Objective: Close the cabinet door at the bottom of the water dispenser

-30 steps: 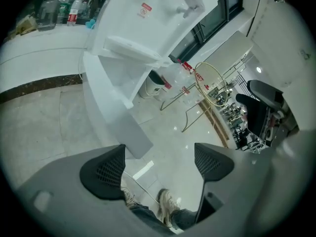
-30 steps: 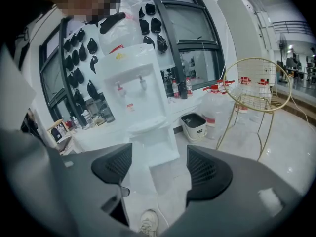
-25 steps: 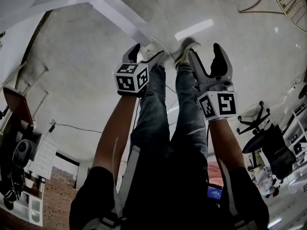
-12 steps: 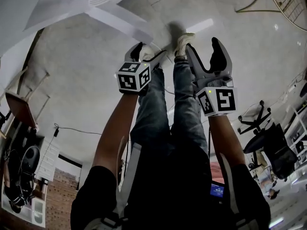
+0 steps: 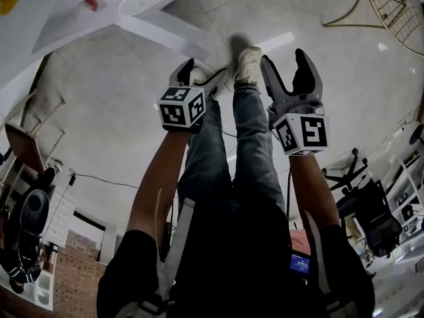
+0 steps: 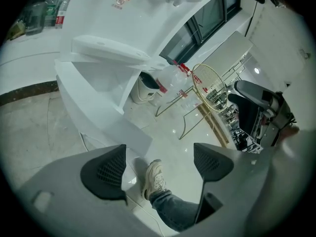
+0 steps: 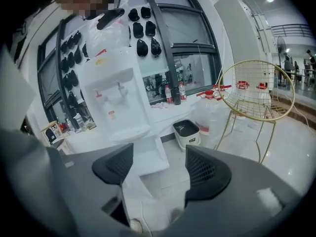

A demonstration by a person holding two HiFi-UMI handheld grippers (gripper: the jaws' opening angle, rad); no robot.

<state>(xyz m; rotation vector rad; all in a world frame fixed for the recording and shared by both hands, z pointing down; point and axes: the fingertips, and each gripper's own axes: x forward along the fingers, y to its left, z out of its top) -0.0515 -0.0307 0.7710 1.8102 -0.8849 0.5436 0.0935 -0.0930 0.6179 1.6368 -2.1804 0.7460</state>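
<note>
The white water dispenser (image 7: 117, 98) stands ahead against a dark window wall; its top shows at the upper left of the head view as the water dispenser (image 5: 93, 5). Its bottom cabinet door (image 6: 106, 117) hangs open as a white panel swung out over the floor, also seen as the cabinet door (image 5: 165, 35). My left gripper (image 5: 202, 75) is open, short of the door; its jaws (image 6: 158, 162) frame only floor and a shoe. My right gripper (image 5: 286, 65) is open too, with nothing between its jaws (image 7: 158, 169), and points at the dispenser's lower part.
A gold wire chair (image 7: 256, 98) stands to the right of the dispenser, with a small bin (image 7: 186, 132) and a large water bottle (image 7: 207, 117) between them. A black office chair (image 5: 361, 204) is behind on the right. A cable (image 5: 99, 177) lies on the pale floor.
Both grippers have moved forward with the walking person, toward the dispenser. More of the dispenser's top now shows at the upper left of the head view. Both stayed open.
</note>
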